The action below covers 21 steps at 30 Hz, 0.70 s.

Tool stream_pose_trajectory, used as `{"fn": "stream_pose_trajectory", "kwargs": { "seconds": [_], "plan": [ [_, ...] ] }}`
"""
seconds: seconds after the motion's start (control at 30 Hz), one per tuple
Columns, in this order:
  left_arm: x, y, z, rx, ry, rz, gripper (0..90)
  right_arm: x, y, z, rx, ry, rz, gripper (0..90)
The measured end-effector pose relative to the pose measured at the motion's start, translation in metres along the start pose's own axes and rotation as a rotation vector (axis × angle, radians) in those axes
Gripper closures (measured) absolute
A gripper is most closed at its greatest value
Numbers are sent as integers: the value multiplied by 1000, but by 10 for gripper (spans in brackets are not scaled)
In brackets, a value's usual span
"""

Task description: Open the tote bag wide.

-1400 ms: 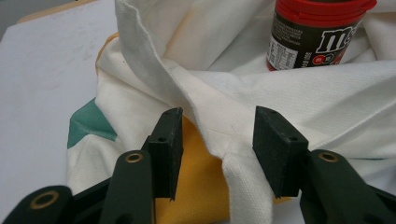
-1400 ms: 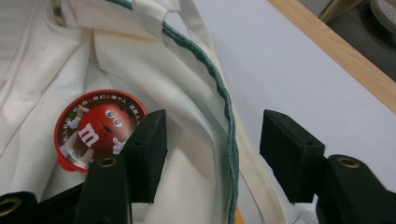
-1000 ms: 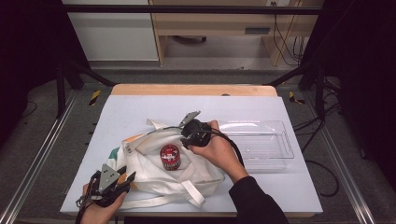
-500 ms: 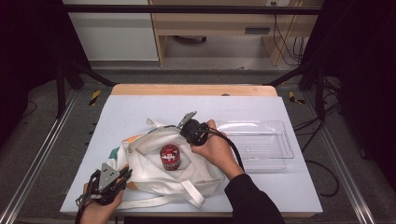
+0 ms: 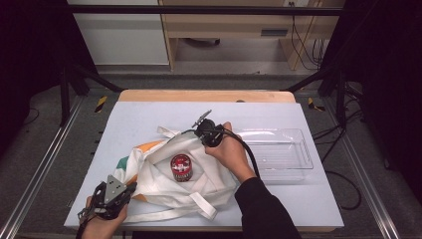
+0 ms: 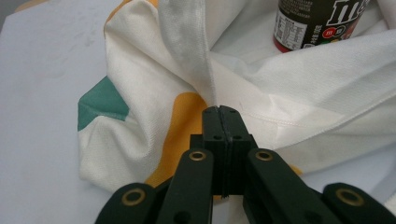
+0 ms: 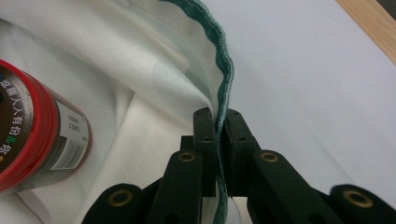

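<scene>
Left gripper view: jar [image 6: 321, 22] top cropped.

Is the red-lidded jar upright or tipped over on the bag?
Upright: in the high view the jar's round red lid faces up amid the white bag.

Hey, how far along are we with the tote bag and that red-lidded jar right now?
Done: the jar lies on the white tote bag, and both grippers have clamped the fabric. In hand: the left gripper pinches the bag near the strap seam, and the right gripper pinches its green-trimmed rim. Left: probably moving the jar to the empty clear tray.
</scene>
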<state>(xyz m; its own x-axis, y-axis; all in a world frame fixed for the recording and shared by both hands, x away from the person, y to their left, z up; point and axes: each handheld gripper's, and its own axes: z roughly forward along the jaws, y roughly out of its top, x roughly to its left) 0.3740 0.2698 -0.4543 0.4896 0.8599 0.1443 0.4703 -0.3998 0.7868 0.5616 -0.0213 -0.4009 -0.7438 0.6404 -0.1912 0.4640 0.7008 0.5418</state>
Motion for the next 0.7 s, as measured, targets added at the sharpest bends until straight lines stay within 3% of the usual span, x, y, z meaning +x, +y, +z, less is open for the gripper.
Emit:
{"fn": "stream_pose_trajectory", "kwargs": {
  "seconds": [0.07, 0.3, 0.43, 0.7],
  "plan": [
    [0, 1, -1, -26, 0, -10, 876, 0, 0, 0, -9, 5, -4, 837],
    [1, 4, -3, -98, 44, -29, 659, 2, 0, -24, -105, 5, 46, 623],
    [2, 4, -3, -104, 50, -40, 565, 11, 0, -41, -167, 21, 58, 547],
    [5, 4, -2, -101, 58, -65, 481, 38, -1, -50, -190, 80, 35, 406]
  ]
}}
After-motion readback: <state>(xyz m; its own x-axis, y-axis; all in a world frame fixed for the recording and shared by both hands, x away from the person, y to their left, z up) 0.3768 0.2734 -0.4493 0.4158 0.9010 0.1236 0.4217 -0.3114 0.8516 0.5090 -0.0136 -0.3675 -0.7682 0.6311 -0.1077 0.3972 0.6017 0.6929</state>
